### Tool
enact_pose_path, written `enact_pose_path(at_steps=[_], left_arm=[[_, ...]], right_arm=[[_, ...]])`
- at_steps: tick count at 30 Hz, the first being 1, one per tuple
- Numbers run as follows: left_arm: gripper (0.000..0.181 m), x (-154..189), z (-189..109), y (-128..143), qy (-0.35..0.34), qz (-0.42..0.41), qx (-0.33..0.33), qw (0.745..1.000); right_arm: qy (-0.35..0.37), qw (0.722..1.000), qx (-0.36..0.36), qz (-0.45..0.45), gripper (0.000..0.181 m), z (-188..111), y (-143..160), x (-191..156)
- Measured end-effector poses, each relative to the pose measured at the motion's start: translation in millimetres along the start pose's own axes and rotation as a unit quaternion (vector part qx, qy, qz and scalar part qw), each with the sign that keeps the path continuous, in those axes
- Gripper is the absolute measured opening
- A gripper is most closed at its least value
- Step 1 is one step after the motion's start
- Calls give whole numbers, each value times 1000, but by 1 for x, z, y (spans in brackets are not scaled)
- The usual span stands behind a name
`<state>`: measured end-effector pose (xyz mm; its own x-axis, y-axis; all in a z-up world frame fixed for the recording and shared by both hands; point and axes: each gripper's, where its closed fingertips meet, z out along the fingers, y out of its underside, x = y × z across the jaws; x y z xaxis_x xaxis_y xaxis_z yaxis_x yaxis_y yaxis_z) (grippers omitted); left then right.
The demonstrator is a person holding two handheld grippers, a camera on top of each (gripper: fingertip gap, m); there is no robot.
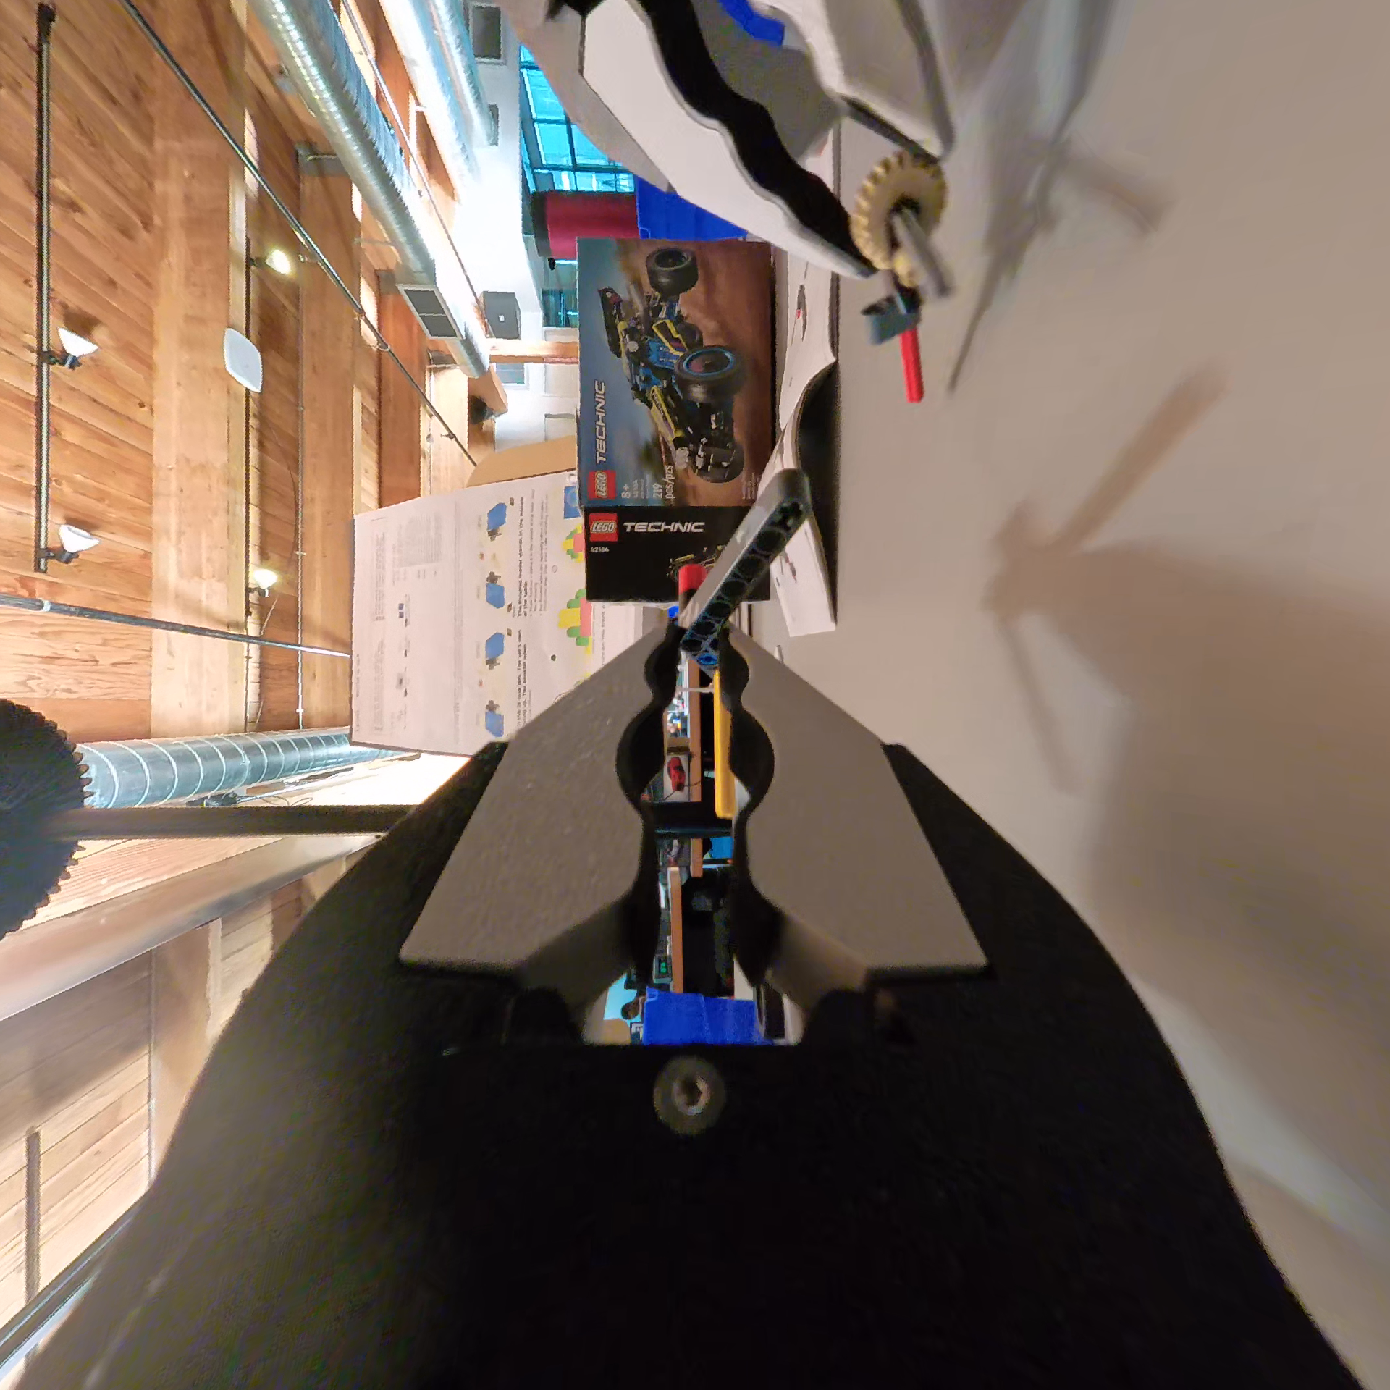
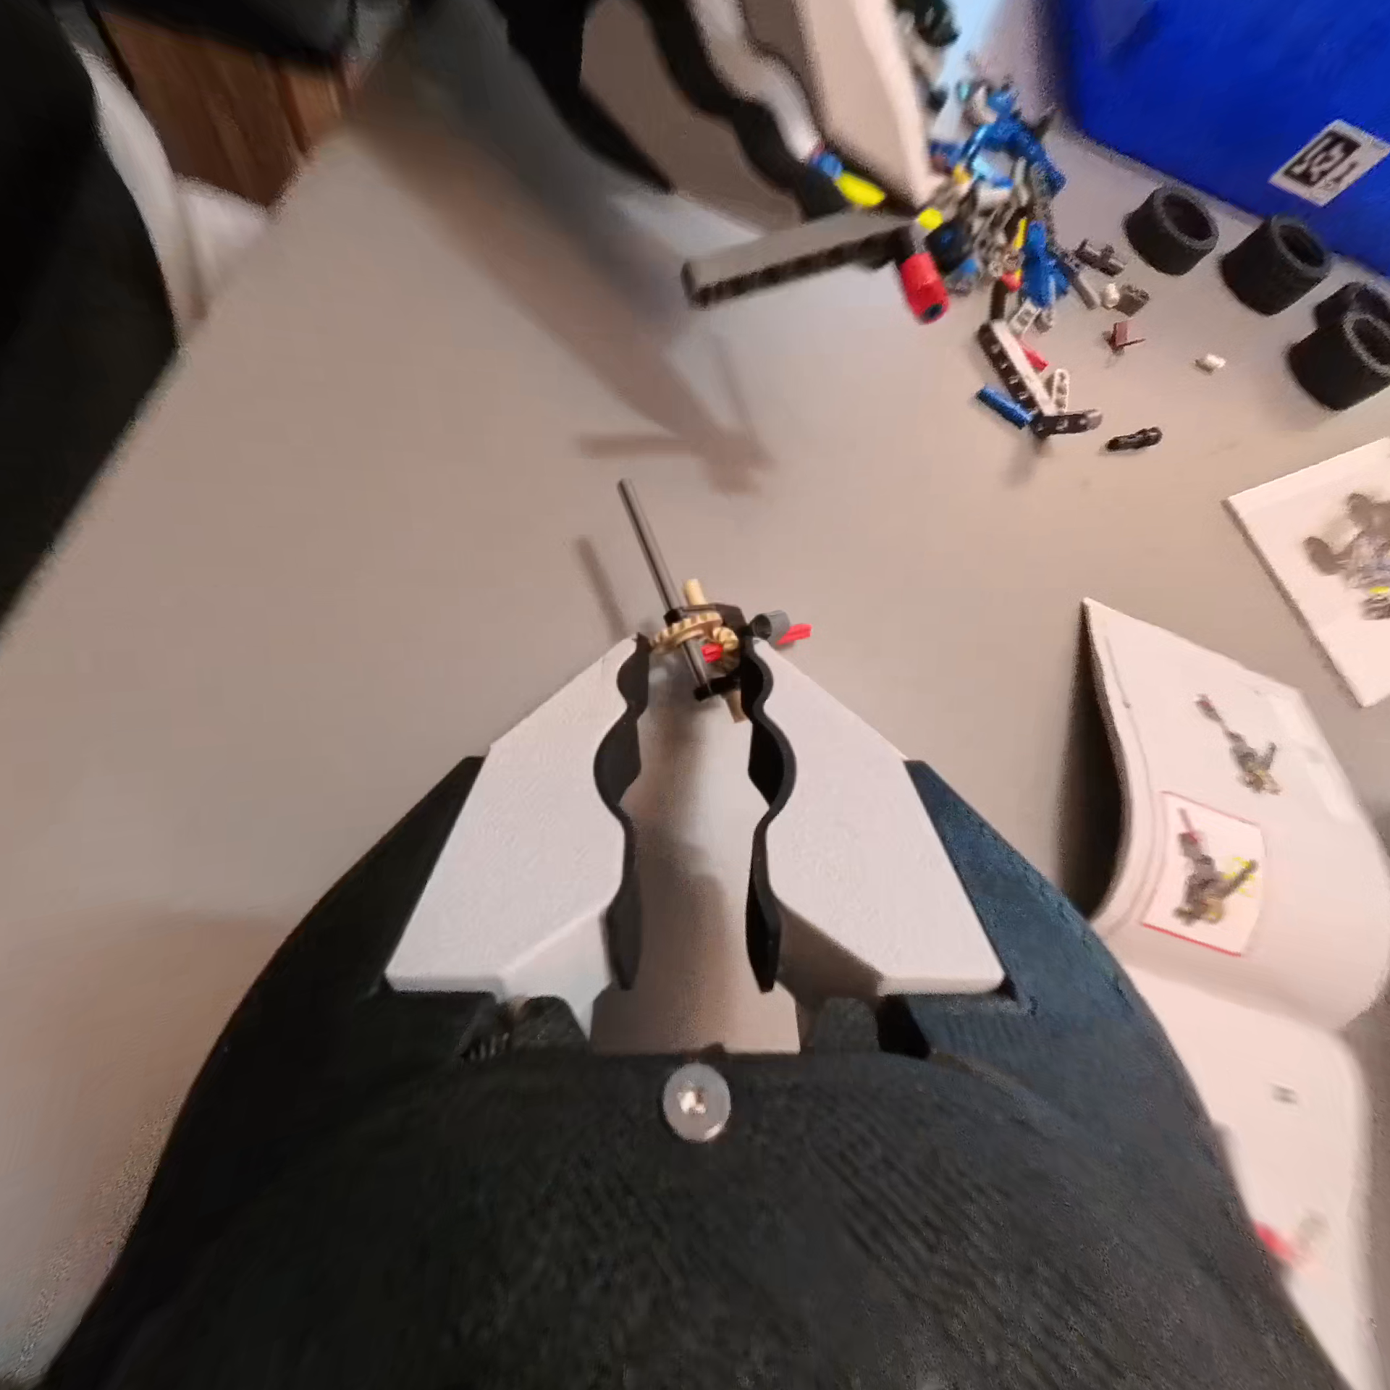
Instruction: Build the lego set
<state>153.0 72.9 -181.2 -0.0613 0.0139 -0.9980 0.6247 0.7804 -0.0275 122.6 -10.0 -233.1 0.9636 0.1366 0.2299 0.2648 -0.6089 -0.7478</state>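
Observation:
My left gripper (image 1: pixel 696 639) is shut on a small Lego assembly: a long grey beam (image 1: pixel 760 549) with blue, red and yellow parts at its held end. It is held up off the table. In the right wrist view the left gripper (image 2: pixel 850 188) shows at the top with the grey beam (image 2: pixel 797 259) sticking out leftward. My right gripper (image 2: pixel 696 666) is shut on a gear assembly (image 2: pixel 703 639): tan gears on a thin black axle with small red and grey parts. In the left wrist view the gear assembly (image 1: pixel 899 210) hangs at the top, apart from the beam.
A pile of loose Lego parts (image 2: pixel 1023 248) and several black tyres (image 2: pixel 1275 263) lie beside a blue bin (image 2: pixel 1218 98). An open instruction booklet (image 2: pixel 1218 827) lies at the right. The Lego box (image 1: pixel 677 376) stands at the table's (image 1: pixel 1128 752) far edge. The gap from one gripper's tips to the other's is roughly 11 cm.

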Motion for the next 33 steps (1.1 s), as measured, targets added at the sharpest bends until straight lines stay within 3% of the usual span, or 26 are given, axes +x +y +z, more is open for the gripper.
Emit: enact_pose_path(at_steps=[2, 3, 6, 7, 8, 11, 13, 16, 18, 23, 27, 33], left_arm=[[7, -5, 0, 2, -5, -1, -1, 1000], [7, -9, 0, 2, -9, -4, 0, 1000], [7, -19, 1, 0, -16, -20, 5, 1000], [7, -21, 2, -1, -15, -27, 8, 999], [7, -21, 3, -3, -15, -35, 13, 999], [7, -17, 6, -10, -5, -56, 26, 998], [7, -9, 9, -12, 4, -63, 31, 997], [7, 3, 12, -9, 20, -60, 25, 998], [7, 8, 13, 0, 31, -56, 10, 998], [8, 30, 17, 33, 120, -80, -19, 989], [8, 45, 31, 46, 192, -25, -24, 981], [7, 54, 48, 11, 227, 26, 17, 973]], right_arm=[[-48, 991, 40, 121, 22, -10, -13, 0], [-99, 973, 57, 199, 22, -15, -18, -5], [-284, 854, 95, 426, 22, -32, -29, -21], [-311, 823, 103, 464, 22, -33, -27, -19], [-303, 815, 91, 485, 22, -27, -16, -14], [-266, 814, 31, 516, 13, -15, 14, -4], [-244, 837, 25, 489, 39, -14, 14, 4], [-130, 886, -3, 445, 45, -13, 29, 29], [-12, 905, 4, 425, 51, -16, 29, 51], [152, 917, -1, 369, 47, -17, 19, 52], [161, 916, -8, 366, 44, -3, 15, 43], [167, 906, -8, 389, 52, -4, 25, 44]])
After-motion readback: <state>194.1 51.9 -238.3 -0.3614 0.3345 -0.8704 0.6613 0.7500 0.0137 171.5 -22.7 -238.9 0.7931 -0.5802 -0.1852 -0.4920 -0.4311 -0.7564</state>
